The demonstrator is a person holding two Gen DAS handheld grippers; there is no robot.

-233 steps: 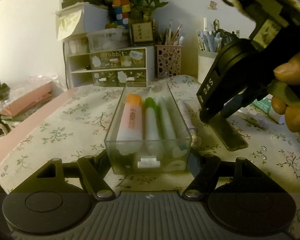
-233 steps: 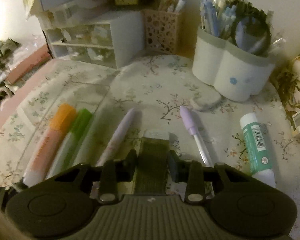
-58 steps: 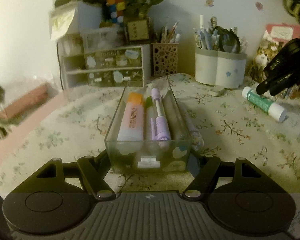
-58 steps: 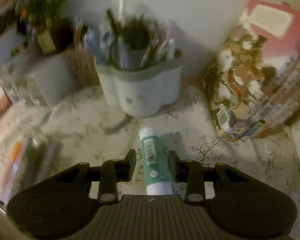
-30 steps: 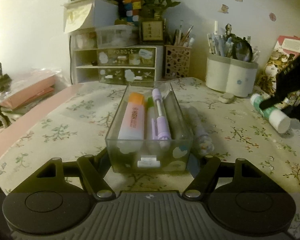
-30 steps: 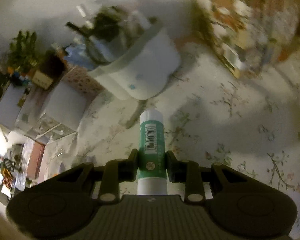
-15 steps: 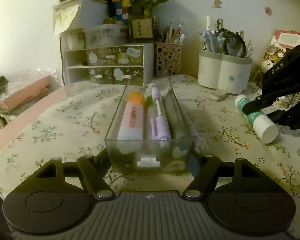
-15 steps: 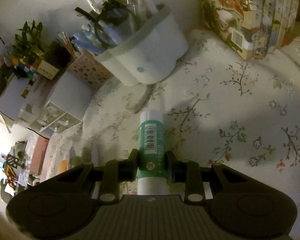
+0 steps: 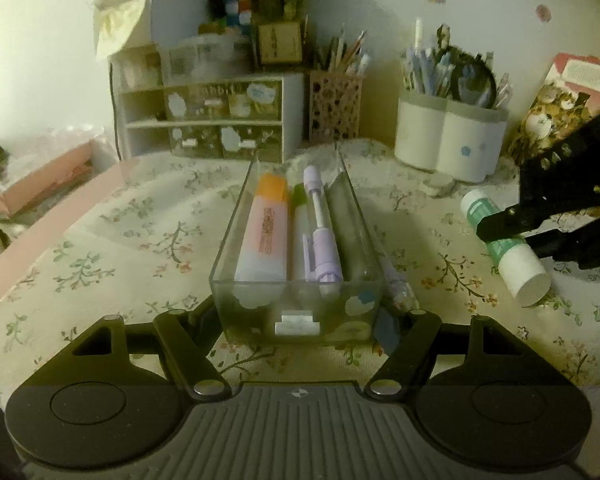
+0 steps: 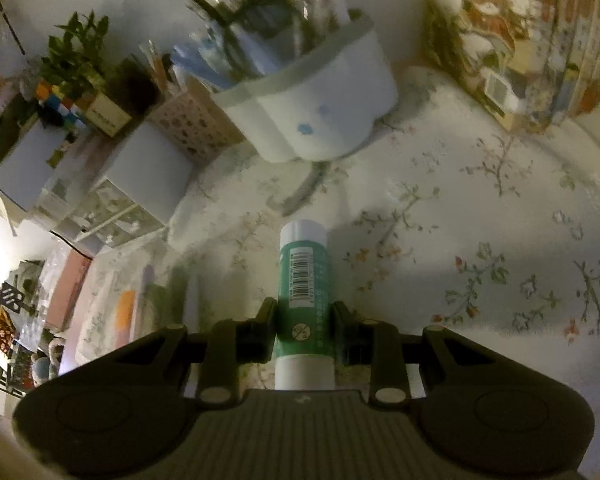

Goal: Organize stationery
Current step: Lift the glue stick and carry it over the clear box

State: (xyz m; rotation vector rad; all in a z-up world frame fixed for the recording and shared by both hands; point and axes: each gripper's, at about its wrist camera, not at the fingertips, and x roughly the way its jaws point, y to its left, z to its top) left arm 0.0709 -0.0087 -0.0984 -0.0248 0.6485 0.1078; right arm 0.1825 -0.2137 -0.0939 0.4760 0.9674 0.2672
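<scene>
Glue stick (image 10: 305,304), green label with white ends, clamped between my right gripper (image 10: 304,336) fingers; jaws part-closed, pads pressing both sides of the tube near its rear end. Tube runs straight out ahead along the fingers, front cap clear of the floral tablecloth (image 10: 480,240). From the left wrist view the glue stick (image 9: 500,236) hangs tilted, off the cloth, to the right of the clear tray (image 9: 296,312) and well apart from it. My left gripper (image 9: 298,320) is clenched on the tray's near end wall, one finger on each side. Tray holds an orange highlighter (image 9: 266,232), a green one, and a purple pen (image 9: 320,236) lying lengthwise. Both grippers point downward at a slant. White pen holder (image 9: 448,144) stands at the cloth's far edge.
</scene>
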